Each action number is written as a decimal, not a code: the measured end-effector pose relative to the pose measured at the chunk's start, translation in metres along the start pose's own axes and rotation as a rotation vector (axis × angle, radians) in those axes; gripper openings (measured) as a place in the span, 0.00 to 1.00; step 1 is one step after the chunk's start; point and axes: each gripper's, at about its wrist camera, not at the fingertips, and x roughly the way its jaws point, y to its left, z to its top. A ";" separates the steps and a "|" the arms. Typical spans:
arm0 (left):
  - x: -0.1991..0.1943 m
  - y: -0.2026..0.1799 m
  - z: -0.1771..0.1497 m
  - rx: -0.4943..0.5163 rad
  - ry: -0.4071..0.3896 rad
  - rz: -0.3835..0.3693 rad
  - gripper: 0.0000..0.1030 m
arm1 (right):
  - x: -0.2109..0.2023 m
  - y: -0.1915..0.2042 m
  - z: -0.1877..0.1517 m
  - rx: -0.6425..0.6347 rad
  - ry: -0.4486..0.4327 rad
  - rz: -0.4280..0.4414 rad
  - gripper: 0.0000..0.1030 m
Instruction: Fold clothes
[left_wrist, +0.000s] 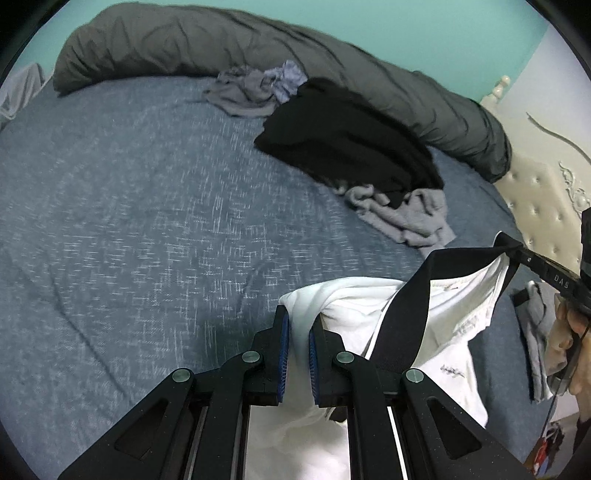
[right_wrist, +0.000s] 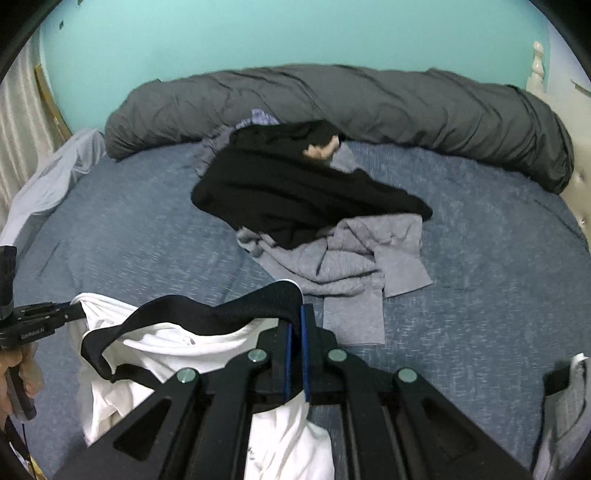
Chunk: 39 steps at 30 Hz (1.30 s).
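A white garment (left_wrist: 369, 306) (right_wrist: 177, 343) with a wide black band (left_wrist: 410, 310) (right_wrist: 221, 310) hangs stretched between my two grippers, just above the blue bed sheet (left_wrist: 129, 203) (right_wrist: 480, 277). In the left wrist view my left gripper (left_wrist: 300, 317) is shut on a bunched white edge of it, and the right gripper (left_wrist: 511, 247) pinches the band's far corner. Seen from the right wrist, my right gripper (right_wrist: 297, 314) is shut on the black band. The left gripper (right_wrist: 75, 310) holds the white cloth at the left edge. The garment's lower part sags behind the fingers.
A heap of clothes lies mid-bed: a black garment (left_wrist: 343, 136) (right_wrist: 295, 192) on top of grey ones (left_wrist: 406, 214) (right_wrist: 351, 251). A rolled dark grey duvet (left_wrist: 221, 40) (right_wrist: 369, 96) lines the far side. A cream tufted headboard (left_wrist: 539, 199) stands right. Another grey piece (right_wrist: 569, 398) lies near right.
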 end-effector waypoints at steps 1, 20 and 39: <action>0.007 0.002 0.002 -0.002 0.006 0.001 0.10 | 0.008 -0.001 0.000 0.001 0.005 -0.002 0.04; 0.022 -0.014 -0.001 0.053 -0.020 0.037 0.46 | 0.085 -0.006 -0.029 0.033 0.094 -0.013 0.04; 0.069 -0.053 -0.019 0.190 0.079 0.136 0.09 | 0.068 0.000 -0.040 0.013 0.081 0.022 0.04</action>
